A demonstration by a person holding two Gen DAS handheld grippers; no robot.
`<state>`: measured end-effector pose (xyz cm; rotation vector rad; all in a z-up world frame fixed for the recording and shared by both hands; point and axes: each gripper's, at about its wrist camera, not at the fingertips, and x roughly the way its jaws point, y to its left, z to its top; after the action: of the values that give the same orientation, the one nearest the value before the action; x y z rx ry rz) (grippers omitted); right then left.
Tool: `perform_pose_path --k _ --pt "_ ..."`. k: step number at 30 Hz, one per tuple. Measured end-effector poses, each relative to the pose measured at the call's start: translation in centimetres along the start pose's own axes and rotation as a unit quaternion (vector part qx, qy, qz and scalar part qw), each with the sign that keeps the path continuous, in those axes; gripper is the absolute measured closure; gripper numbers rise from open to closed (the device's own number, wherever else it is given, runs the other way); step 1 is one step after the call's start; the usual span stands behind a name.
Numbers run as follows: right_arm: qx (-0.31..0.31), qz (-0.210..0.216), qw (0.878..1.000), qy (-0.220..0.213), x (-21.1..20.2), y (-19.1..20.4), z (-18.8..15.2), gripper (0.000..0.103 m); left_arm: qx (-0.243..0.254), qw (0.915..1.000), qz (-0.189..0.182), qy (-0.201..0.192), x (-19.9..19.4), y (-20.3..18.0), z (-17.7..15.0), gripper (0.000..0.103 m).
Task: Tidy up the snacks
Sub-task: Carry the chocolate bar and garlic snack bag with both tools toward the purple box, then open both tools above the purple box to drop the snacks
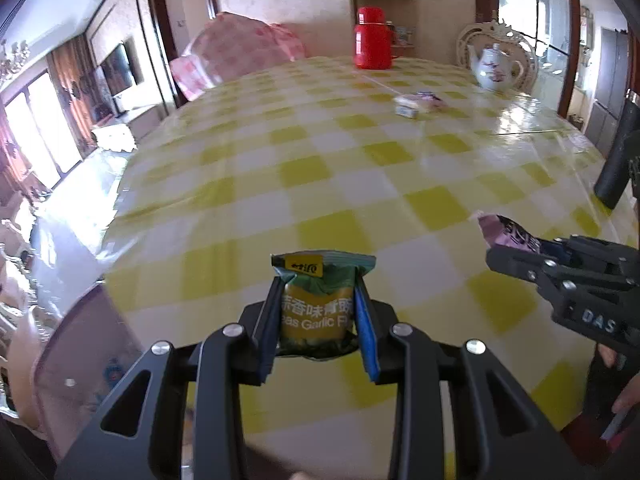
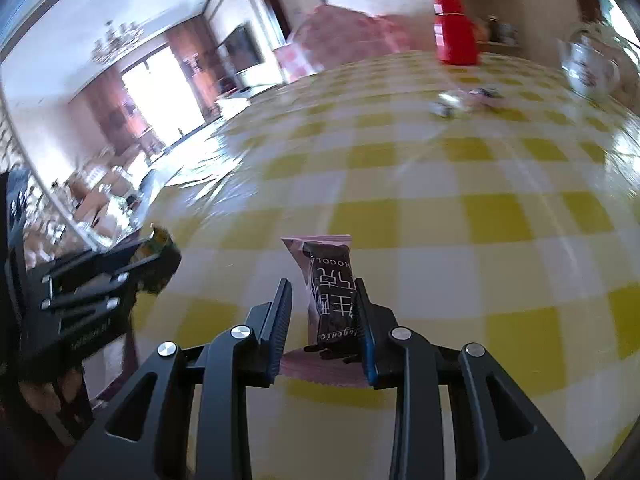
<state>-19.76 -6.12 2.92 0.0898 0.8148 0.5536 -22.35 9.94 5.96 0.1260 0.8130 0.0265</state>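
Carrying one packet in each hand-held gripper, I keep both level above the table (image 1: 248, 208): left hand-held gripper (image 1: 318, 312) clamps the green pea packet (image 1: 316, 300), right hand-held gripper (image 2: 324, 312) the chocolate packet (image 2: 332, 300). Far right lie roughly two more snacks (image 1: 418, 104), one red flask (image 1: 372, 38), one teapot (image 1: 496, 66).

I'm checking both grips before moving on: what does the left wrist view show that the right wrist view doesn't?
Only the left wrist view shows the print on the green garlic pea packet clamped in the left gripper, plus a clear plastic lid at lower left.

Only the right wrist view shows the print on the dark chocolate packet held in the right gripper, and a chandelier.

Both show the yellow checked table, the red flask, the white teapot, the loose snacks near it, and the other gripper holding its packet.
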Motion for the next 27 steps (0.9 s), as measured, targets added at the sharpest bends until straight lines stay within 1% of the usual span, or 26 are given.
perform_pose_path --k 3,6,9,12,16,19,22,23,24,25,26,27 --pt "-0.036 0.023 0.999 0.007 0.2 3.1 -0.3 0.073 0.001 0.9997 0.022 0.0 -0.7 2.4 -0.6 0.069" --pt "-0.084 0.052 0.995 0.008 0.1 7.1 -0.6 0.073 -0.004 0.999 0.045 0.009 -1.3 5.4 -1.6 0.069" --pt "-0.124 0.076 0.989 0.01 0.0 10.4 -0.9 0.073 -0.026 0.9974 0.066 0.015 -1.9 8.7 -2.7 0.069" --pt "-0.167 0.113 0.979 0.023 0.2 14.8 -1.4 0.073 -0.048 0.9947 0.088 0.022 -2.3 11.9 -3.7 0.069" --pt "-0.212 0.143 0.966 0.046 1.3 19.4 -2.1 0.073 -0.062 0.9906 0.113 0.046 -2.1 15.5 -4.9 0.069" --pt "-0.247 0.17 0.951 0.071 2.4 22.9 -3.0 0.072 -0.066 0.9843 0.149 0.066 -1.7 17.8 -5.9 0.069" --pt "-0.281 0.194 0.937 0.078 3.0 25.4 -4.0 0.071 -0.077 0.9775 0.179 0.08 -1.7 19.6 -6.6 0.066" --pt "-0.286 0.214 0.931 0.073 2.8 26.0 -4.3 0.068 -0.084 0.9733 0.197 0.083 -1.8 20.2 -6.7 0.056" --pt "-0.285 0.244 0.925 0.064 2.6 26.4 -4.5 0.064 -0.087 0.9685 0.217 0.084 -1.9 20.6 -6.7 0.046" --pt "-0.281 0.255 0.923 0.06 2.7 26.3 -4.3 0.051 -0.088 0.9605 0.252 0.078 -2.3 20.9 -6.6 0.021" --pt "-0.278 0.262 0.923 0.053 2.3 26.1 -4.3 0.048 -0.084 0.9547 0.277 0.069 -2.6 20.9 -6.5 0.013" --pt "-0.277 0.266 0.922 0.045 2.0 26.0 -4.1 0.048 -0.08 0.9514 0.291 0.064 -3.0 20.8 -6.4 0.012"
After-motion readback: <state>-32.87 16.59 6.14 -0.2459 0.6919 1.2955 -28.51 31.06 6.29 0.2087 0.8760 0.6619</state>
